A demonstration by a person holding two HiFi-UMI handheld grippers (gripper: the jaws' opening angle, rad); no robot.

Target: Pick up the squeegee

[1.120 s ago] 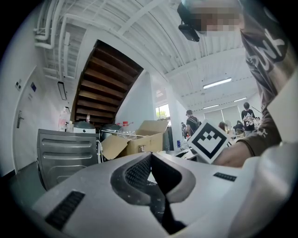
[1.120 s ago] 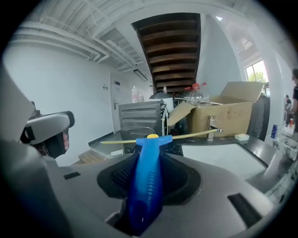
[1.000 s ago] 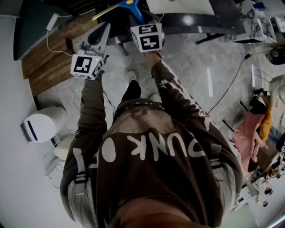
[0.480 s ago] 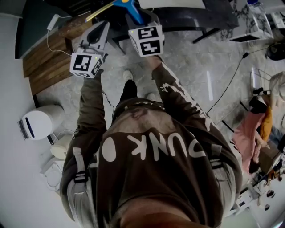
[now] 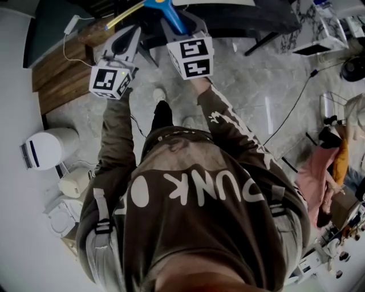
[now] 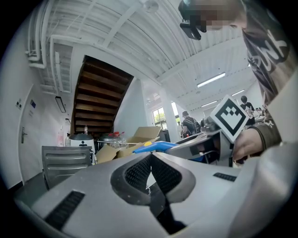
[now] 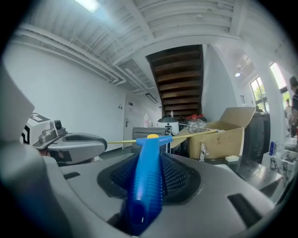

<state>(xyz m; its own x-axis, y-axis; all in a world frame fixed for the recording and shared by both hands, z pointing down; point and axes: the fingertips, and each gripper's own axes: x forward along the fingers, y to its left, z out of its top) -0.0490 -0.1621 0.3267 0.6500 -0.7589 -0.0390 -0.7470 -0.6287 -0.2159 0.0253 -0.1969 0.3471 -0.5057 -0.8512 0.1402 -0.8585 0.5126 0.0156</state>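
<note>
A blue-handled squeegee point(image 5: 170, 15) with a thin yellow blade point(image 5: 124, 15) is held off the floor by my right gripper point(image 5: 181, 27), which is shut on the handle. In the right gripper view the ribbed blue handle point(image 7: 148, 179) runs between the pads, and the blade point(image 7: 186, 135) lies crosswise beyond the tips. My left gripper point(image 5: 132, 35) is alongside to the left, shut with nothing in it; its pads point(image 6: 139, 172) meet at the tip. From the left gripper view the squeegee point(image 6: 153, 147) shows just past my jaws.
The person stands on a marbled floor point(image 5: 251, 91). Wooden steps point(image 5: 54, 77) and a white round appliance point(image 5: 47, 148) lie to the left. A dark table point(image 5: 245, 20) is ahead, with a cardboard box point(image 7: 223, 132) and a grey chair point(image 6: 65, 160).
Both grippers have moved forward, toward the top of the head view, with the squeegee still in the right one. The floor and the white appliance have slid back as the person advanced.
</note>
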